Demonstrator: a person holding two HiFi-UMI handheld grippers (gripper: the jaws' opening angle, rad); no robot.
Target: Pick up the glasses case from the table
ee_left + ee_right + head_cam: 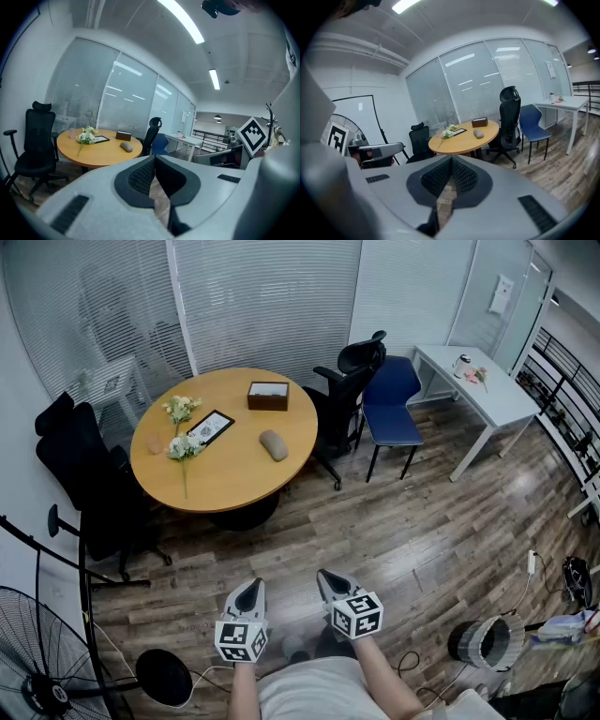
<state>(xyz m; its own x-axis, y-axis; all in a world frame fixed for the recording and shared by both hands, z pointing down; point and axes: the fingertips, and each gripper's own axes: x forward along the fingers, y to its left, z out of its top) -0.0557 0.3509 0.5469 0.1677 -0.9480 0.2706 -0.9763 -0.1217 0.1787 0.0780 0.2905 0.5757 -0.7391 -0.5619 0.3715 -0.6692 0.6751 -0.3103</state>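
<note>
Standing well back from the round tabletop (234, 479), the person holds the left gripper (250, 584) and the right gripper (326, 576) low in front of the body, both angled slightly down toward that tabletop. Each gripper's jaws are pressed fully together with nothing between them. The glasses case (273, 444), a grey-brown pebble-shaped pouch, lies on the right part of the tabletop, apart from the brown box (268, 396) at the tabletop's far edge and the white flowers (183, 432) on its left part.

The task looks barely begun: the whole approach is ahead. The main risk is arriving with the jaws together, so that the tips nudge the rounded case across the smooth tabletop or off its right edge instead of straddling it. Its curved shape may also squirt out of a grip set too near one end. A black office chair (349, 381) stands close against the tabletop's right side and could block a reach from there.
</note>
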